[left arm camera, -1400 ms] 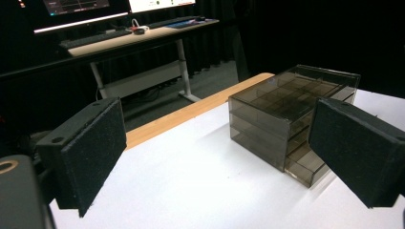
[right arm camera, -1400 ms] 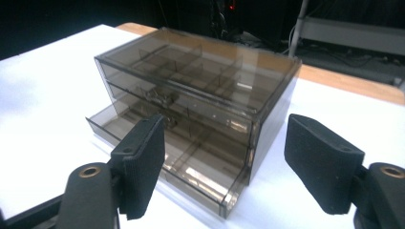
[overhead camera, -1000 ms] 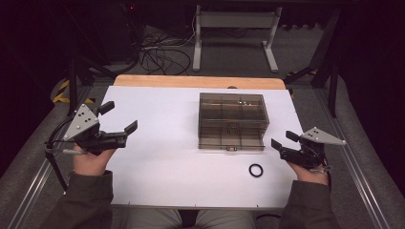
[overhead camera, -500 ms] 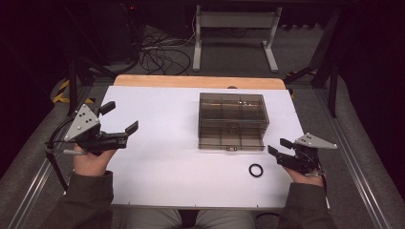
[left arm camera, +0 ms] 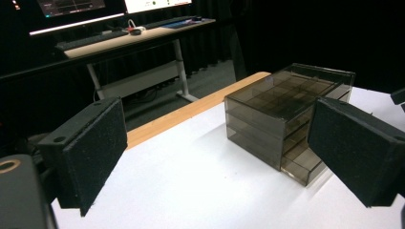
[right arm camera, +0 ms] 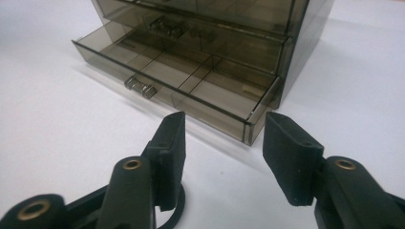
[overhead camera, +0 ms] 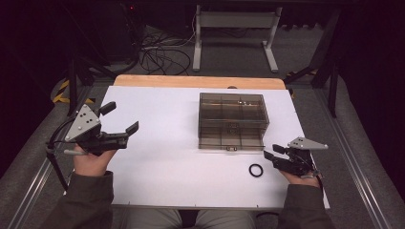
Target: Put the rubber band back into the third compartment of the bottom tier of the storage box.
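A smoky see-through drawer box [overhead camera: 231,121] stands right of the table's middle, its bottom drawer [right arm camera: 191,90] pulled out a little. A black ring [overhead camera: 256,170] lies flat in front of the box. My right gripper [overhead camera: 270,153] hovers low just right of the ring, pointing left at it. Its jaws have just been closing and stand half open over bare table. In the right gripper view the ring [right arm camera: 174,214] lies partly hidden under the left jaw of that gripper [right arm camera: 223,125]. My left gripper [overhead camera: 120,117] is held wide open above the table's left side, empty, facing the box [left arm camera: 286,109].
The white tabletop [overhead camera: 162,157] ends in a wooden strip [overhead camera: 196,81] at the far edge. Metal rails [overhead camera: 356,167] run along both sides. Beyond the table are a desk frame [overhead camera: 234,28] and floor cables [overhead camera: 157,52].
The right gripper has sunk toward the table beside the ring and its jaws have narrowed. The left gripper has stayed put.
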`<control>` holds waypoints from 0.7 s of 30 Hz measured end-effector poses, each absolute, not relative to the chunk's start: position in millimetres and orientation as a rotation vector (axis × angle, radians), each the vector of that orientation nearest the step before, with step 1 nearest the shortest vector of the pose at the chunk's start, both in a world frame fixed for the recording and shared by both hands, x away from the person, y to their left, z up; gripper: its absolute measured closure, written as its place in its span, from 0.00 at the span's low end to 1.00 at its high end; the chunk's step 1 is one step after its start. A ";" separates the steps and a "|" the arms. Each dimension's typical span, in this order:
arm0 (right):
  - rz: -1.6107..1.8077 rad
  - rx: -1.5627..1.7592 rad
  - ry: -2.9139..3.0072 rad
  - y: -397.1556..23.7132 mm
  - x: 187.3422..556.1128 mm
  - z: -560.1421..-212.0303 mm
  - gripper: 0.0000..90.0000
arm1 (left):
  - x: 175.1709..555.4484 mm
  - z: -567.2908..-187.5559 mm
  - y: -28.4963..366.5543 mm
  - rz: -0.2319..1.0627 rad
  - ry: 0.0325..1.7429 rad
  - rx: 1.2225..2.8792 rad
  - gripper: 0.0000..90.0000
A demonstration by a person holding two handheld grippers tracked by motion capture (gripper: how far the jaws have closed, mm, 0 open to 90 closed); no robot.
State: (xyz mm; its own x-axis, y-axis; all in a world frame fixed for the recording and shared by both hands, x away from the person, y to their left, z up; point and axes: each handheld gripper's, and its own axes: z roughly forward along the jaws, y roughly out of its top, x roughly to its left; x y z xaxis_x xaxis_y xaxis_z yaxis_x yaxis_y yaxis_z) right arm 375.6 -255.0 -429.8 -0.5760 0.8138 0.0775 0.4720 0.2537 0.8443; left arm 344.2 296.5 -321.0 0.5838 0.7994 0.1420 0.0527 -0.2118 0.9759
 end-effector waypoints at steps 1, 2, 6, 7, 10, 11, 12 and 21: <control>1.245 1.166 2.169 -254.8 376.1 -430.9 0.59 | 344.1 -320.8 296.4 0.808 0.720 1.657 0.08; 1.245 1.166 2.169 -254.8 376.1 -430.9 0.59 | 344.1 -320.8 296.4 0.808 0.720 1.657 0.08; 1.222 1.141 2.230 -252.3 377.3 -437.0 0.64 | 344.4 -321.0 296.0 0.808 0.718 1.661 0.08; 1.214 1.142 2.241 -251.9 377.4 -438.0 0.66 | 344.9 -321.0 296.6 0.815 0.716 1.663 0.08; 1.204 1.122 2.273 -251.0 378.1 -440.6 0.68 | 344.9 -321.7 296.3 0.804 0.723 1.664 0.08; 1.202 1.119 2.283 -250.4 378.2 -441.3 0.69 | 345.1 -321.7 296.4 0.807 0.722 1.662 0.08; 1.200 1.116 2.294 -249.9 378.3 -442.0 0.70 | 345.1 -321.7 296.5 0.806 0.722 1.664 0.08; 1.158 1.089 2.392 -244.0 380.4 -449.1 0.74 | 345.2 -321.9 296.1 0.803 0.720 1.669 0.08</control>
State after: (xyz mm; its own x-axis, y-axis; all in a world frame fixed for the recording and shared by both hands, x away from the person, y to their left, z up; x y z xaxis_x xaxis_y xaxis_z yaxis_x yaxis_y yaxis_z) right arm 380.4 -244.0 -449.1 -0.6817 0.7274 0.0783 0.5125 0.3985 0.7606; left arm 345.2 296.1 -321.9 0.5861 0.7971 0.1454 0.0574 -0.2198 0.9739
